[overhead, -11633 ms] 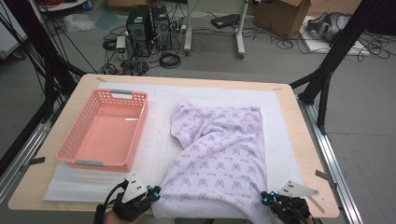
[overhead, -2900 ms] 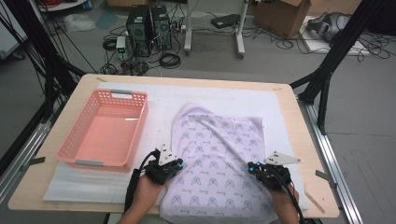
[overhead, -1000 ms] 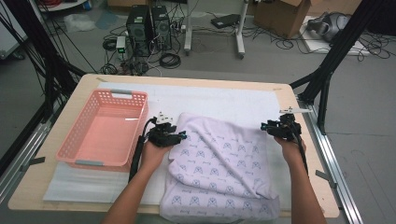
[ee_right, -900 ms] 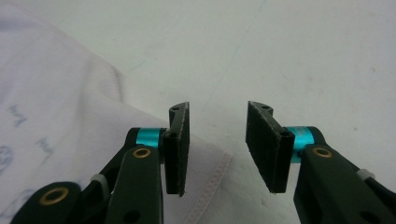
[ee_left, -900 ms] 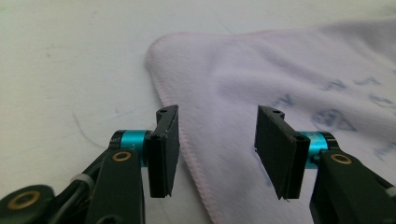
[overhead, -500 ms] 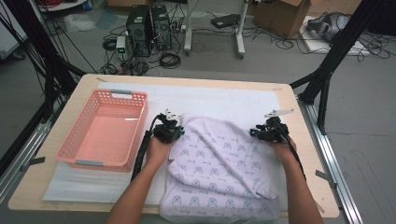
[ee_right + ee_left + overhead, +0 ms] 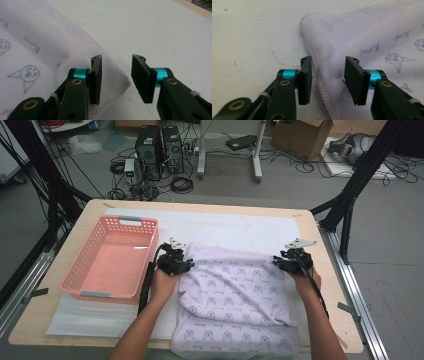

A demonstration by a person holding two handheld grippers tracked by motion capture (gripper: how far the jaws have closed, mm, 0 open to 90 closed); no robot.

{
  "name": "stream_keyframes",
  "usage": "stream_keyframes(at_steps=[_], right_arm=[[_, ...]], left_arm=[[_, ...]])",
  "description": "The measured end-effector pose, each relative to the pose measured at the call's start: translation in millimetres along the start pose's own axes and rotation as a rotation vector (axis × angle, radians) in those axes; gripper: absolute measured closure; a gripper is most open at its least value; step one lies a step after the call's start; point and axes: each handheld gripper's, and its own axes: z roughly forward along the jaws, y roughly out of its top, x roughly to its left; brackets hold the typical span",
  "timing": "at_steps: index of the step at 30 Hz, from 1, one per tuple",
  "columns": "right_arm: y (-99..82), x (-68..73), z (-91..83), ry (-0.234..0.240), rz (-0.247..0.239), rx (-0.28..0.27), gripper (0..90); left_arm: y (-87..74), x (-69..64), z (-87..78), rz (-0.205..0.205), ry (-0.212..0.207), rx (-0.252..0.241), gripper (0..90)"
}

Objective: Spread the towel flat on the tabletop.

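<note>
A lavender towel (image 7: 235,290) with small printed figures lies folded on the white mat (image 7: 240,227). My left gripper (image 7: 176,261) sits at the fold's far left corner, my right gripper (image 7: 291,263) at its far right corner. In the left gripper view, the towel (image 7: 367,32) runs its stitched hem between the jaws of the left gripper (image 7: 328,62). They have just been opening and are not pressing on it. In the right gripper view, the right gripper (image 7: 116,58) has also just been opening. The towel (image 7: 37,37) has its corner lying loose under the jaws.
A pink plastic basket (image 7: 115,255) stands on the table (image 7: 327,245) just left of my left hand. Bare white mat stretches beyond the towel to the far edge. Black frame posts (image 7: 350,205) rise at the table's right, with cables and boxes on the floor behind.
Both grippers brought the towel's near edge over to the far side and laid it down as a fold. Their jaws then opened off the corners. The right hand drifted slightly inward.
</note>
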Motion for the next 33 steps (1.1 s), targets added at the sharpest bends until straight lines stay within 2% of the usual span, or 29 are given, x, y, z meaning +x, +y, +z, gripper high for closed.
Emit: stream_keyframes(at_steps=[2, 4, 8, 9, 11, 14, 15, 17, 18, 19, 20, 21, 22, 24, 26, 31, 33], right_arm=[[-3.4, -9.5, -6.7, 0.001, 0.087, -0.042, 56.8], [-4.5, -17.1, -12.3, -0.017, 0.149, -0.064, 59.7], [-4.4, -23.5, -9.2, -0.014, 0.182, -0.042, 58.7], [-4.4, -22.6, -6.9, -0.003, 0.185, -0.04, 58.0], [-3.9, -18.8, -1.9, 0.016, 0.183, -0.03, 56.7], [-3.0, -14.6, 1.9, 0.031, 0.161, -0.026, 56.7], [-2.5, -13.5, 1.9, 0.032, 0.16, -0.024, 56.7], [-2.4, -13.2, 2.1, 0.039, 0.151, -0.026, 56.6], [-2.5, -13.3, 2.0, 0.039, 0.148, -0.024, 56.6], [-2.7, -13.6, 2.1, 0.039, 0.152, -0.021, 56.6], [-3.1, -13.9, 2.6, 0.042, 0.155, -0.018, 56.5], [-3.2, -13.7, 2.8, 0.04, 0.163, -0.016, 56.5], [-3.1, -13.6, 3.3, 0.042, 0.162, -0.017, 56.5], [-2.7, -12.1, 3.6, 0.039, 0.158, -0.018, 56.5], [-1.9, -11.2, 3.5, 0.036, 0.162, -0.029, 56.7], [-0.6, -13.3, 9.0, 0.038, 0.208, -0.053, 57.1], [-0.4, -10.9, 15.5, 0.052, 0.19, -0.026, 54.5]], left_arm=[[2.7, 1.0, -0.7, -0.015, -0.008, -0.049, 52.8], [8.2, 2.6, 0.0, -0.013, -0.008, -0.068, 53.2], [18.9, 10.1, 9.4, -0.039, -0.013, -0.08, 55.0], [20.5, 12.8, 13.2, -0.051, -0.013, -0.067, 55.2], [19.3, 18.4, 21.0, -0.07, -0.002, -0.071, 55.3], [12.7, 25.7, 32.1, -0.088, 0.015, -0.02, 55.0], [11.5, 25.7, 33.9, -0.073, 0.018, -0.016, 55.0], [12.5, 18.6, 34.9, 0.008, 0.045, -0.017, 58.4], [12.6, 17.0, 34.9, 0.027, 0.021, -0.019, 62.0], [12.9, 14.7, 35.2, 0.044, 0.022, -0.018, 72.3], [13.3, 12.5, 35.7, 0.06, 0.027, -0.018, 78.2], [14.1, 9.9, 36.2, 0.073, 0.057, -0.019, 85.3], [14.9, 8.7, 35.8, 0.082, 0.119, -0.015, 86.0], [15.7, 14.3, 34.1, 0.029, 0.192, -0.04, 86.5], [16.2, 18.7, 32.4, 0.029, 0.232, -0.061, 86.5], [15.6, 23.0, 31.1, 0.005, 0.214, -0.063, 86.4], [15.0, 23.2, 32.5, -0.006, 0.209, -0.066, 86.4]])
